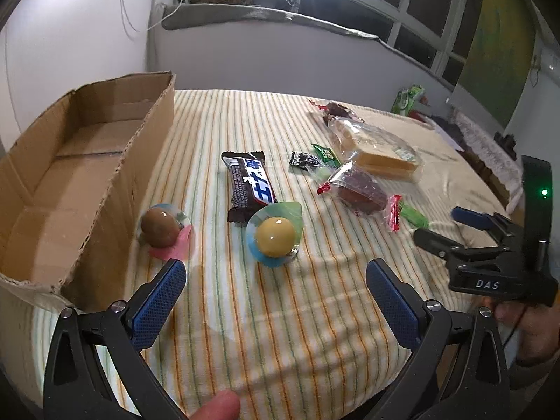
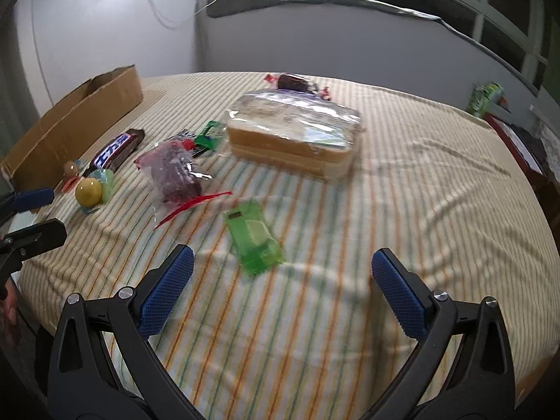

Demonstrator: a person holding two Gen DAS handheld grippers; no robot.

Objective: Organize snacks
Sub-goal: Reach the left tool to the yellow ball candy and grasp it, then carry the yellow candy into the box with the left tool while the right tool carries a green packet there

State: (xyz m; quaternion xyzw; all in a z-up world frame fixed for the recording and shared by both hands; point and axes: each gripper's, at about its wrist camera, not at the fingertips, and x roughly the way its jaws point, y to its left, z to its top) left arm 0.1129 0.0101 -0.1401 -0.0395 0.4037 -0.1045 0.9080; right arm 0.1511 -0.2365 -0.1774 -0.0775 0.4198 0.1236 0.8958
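Snacks lie scattered on a striped cloth. In the left wrist view a yellow jelly cup (image 1: pixel 274 237) and a brown jelly cup (image 1: pixel 161 231) sit just ahead of my open left gripper (image 1: pixel 276 280), with a dark chocolate bar (image 1: pixel 249 185) behind them. An empty cardboard box (image 1: pixel 70 175) stands at the left. My right gripper (image 2: pixel 281 269) is open and empty, just short of a green candy packet (image 2: pixel 253 241). Beyond it lie a dark cake in clear wrap (image 2: pixel 175 173) and a wrapped bread loaf (image 2: pixel 294 133). The right gripper (image 1: pixel 441 225) also shows in the left wrist view.
Small green and black candies (image 1: pixel 315 161) lie mid-table, and another wrapped dark cake (image 2: pixel 294 82) lies at the far edge. A green bag (image 2: pixel 486 99) sits beyond the table on the right. Bare striped cloth (image 2: pixel 437 182) spreads to the right of the loaf.
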